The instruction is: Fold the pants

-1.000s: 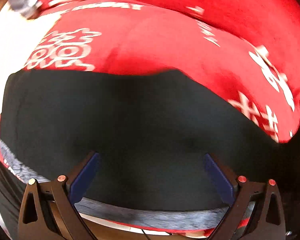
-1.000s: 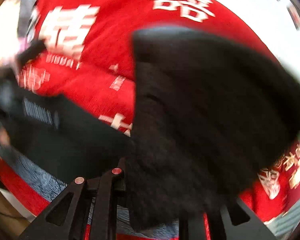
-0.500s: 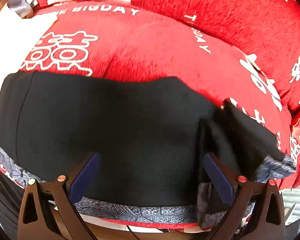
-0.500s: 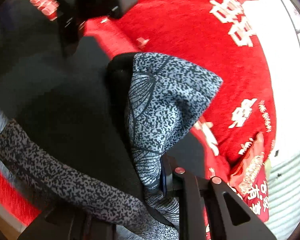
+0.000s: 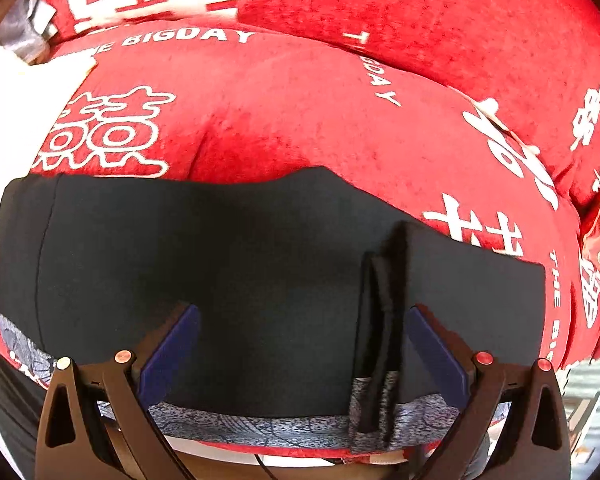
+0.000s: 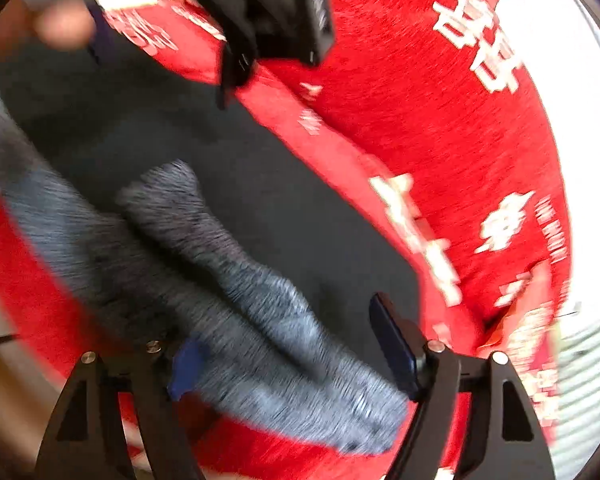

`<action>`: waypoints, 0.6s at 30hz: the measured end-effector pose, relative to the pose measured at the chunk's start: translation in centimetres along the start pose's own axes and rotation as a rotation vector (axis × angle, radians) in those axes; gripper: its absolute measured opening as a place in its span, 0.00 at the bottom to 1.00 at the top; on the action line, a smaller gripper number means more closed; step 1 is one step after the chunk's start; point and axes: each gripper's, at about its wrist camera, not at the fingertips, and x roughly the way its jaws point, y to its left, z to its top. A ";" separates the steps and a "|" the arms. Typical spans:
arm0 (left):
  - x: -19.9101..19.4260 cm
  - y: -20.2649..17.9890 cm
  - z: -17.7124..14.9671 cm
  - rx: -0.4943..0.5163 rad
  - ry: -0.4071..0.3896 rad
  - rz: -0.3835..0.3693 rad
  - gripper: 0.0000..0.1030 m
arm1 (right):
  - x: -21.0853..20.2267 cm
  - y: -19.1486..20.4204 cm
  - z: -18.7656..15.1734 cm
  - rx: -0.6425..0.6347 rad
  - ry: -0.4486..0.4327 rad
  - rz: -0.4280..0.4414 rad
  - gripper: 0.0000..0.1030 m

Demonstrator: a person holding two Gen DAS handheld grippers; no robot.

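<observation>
**Inspector:** Starting from the right hand-held gripper [image 6: 296,348]: its jaws had just been opening and stood wide apart. The grey patterned waistband [image 6: 256,300] lay between them, but the pads did not press it. I recorded it as released.

**Clerk:** And the left?

**Inspector:** The left hand-held gripper [image 5: 300,348] was spread wide too, pointing steeply down over the pants [image 5: 220,280], clamping nothing. The right one pointed down at a slant; that view was blurred.

**Clerk:** Where did the garment lie?

**Inspector:** Flat on the red blanket [image 5: 320,120] with white characters, waistband along the near edge. One folded-over layer [image 5: 472,300] lay on top at the right side.

**Clerk:** Progress?

**Inspector:** In my judgement, one fold was laid; the wide left part remained unfolded, so at least one more fold was outstanding.
</observation>
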 end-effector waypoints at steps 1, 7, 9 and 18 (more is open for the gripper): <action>0.1 -0.3 -0.1 0.009 0.007 0.000 1.00 | -1.0 -0.7 -0.1 0.042 -0.003 0.098 0.78; 0.9 -2.6 -1.5 0.123 0.026 0.034 1.00 | -1.0 -10.3 -2.4 0.390 0.005 0.255 0.80; 1.3 -3.8 -2.4 0.184 0.023 0.086 1.00 | 0.5 -13.4 -3.4 0.537 0.038 0.293 0.80; 2.5 -3.5 -6.0 0.265 0.042 0.100 1.00 | 4.6 -12.8 -5.9 0.628 0.145 0.383 0.80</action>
